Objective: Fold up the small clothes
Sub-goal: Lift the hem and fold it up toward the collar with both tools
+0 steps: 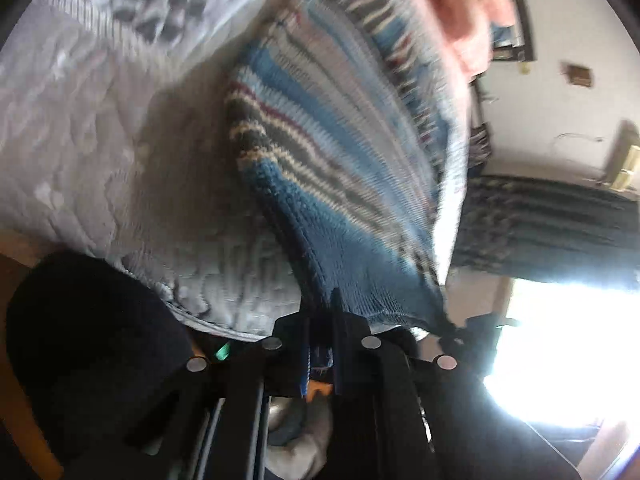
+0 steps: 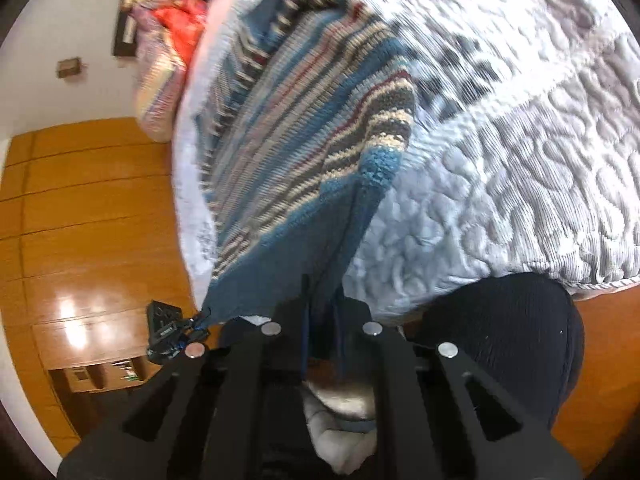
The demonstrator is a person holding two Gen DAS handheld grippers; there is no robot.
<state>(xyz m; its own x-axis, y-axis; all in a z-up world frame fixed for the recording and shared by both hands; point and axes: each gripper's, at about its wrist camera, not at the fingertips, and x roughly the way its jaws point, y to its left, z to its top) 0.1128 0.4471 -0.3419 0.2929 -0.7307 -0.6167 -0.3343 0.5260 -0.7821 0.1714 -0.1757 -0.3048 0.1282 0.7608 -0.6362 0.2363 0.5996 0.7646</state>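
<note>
A small knitted sweater [image 1: 320, 152] with blue, grey, cream and red stripes hangs stretched in the air over a bed. My left gripper [image 1: 320, 304] is shut on its blue hem at one corner. In the right wrist view the same sweater [image 2: 304, 128] runs up from my right gripper [image 2: 322, 296], which is shut on the hem at the other corner. The other gripper [image 2: 172, 332] shows at the hem's far end in the right wrist view. The sweater's white inner side [image 2: 192, 184] faces left there. Both views are blurred by motion.
A pale quilted bedspread [image 1: 80, 152] [image 2: 520, 160] lies under the sweater. Pink and orange clothes [image 1: 468, 8] [image 2: 176, 20] sit at the far end. A person's dark-clothed knee [image 1: 92, 340] [image 2: 504, 340] is close by. Wooden floor [image 2: 80, 220] lies left, a bright window [image 1: 560, 352] right.
</note>
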